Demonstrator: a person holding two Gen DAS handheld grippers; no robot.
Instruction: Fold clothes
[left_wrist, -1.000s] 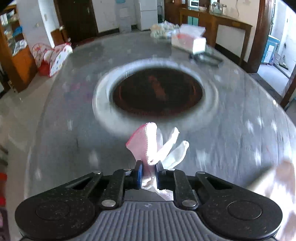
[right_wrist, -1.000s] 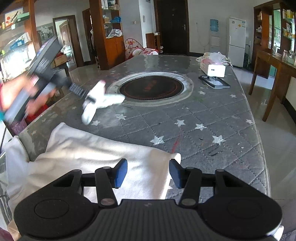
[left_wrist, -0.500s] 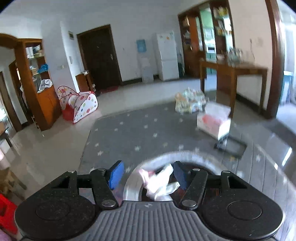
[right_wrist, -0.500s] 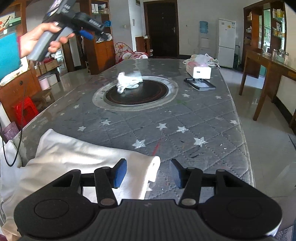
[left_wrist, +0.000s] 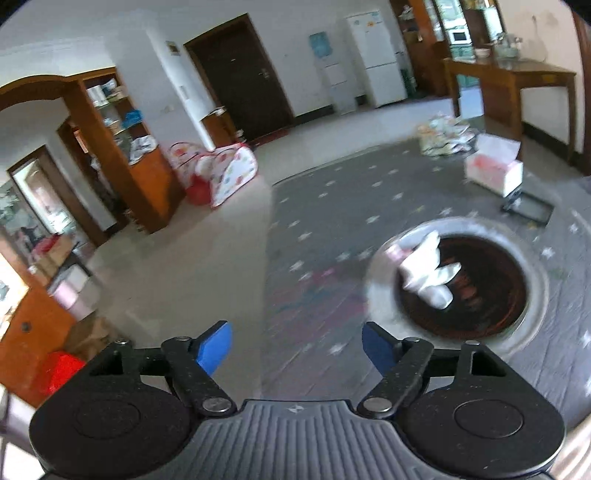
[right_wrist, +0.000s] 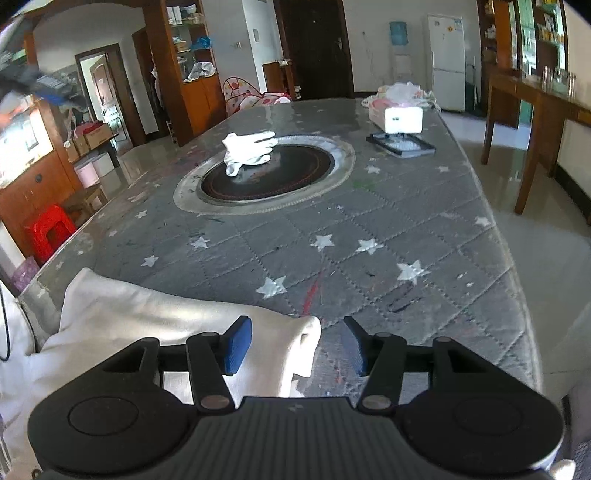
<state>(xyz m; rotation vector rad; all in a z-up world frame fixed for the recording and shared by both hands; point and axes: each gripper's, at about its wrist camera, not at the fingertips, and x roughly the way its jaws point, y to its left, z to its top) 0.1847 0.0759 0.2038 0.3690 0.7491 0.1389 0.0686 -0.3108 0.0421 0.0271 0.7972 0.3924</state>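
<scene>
Glove (right_wrist: 248, 149) on hob (right_wrist: 266, 173), no legible writing.

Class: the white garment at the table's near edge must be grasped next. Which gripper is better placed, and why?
Right. The right gripper is open directly over the white garment. The left gripper, also open, hangs over the table's left edge; no garment shows in its view.

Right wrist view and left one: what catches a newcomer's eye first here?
Probably the white gloves, crumpled on the edge of the round dark cooktop set in the middle of the grey star-patterned table. Next, the white garment draped over the near left edge, its corner under the open right gripper. The left gripper is open too, holding nothing.
</scene>
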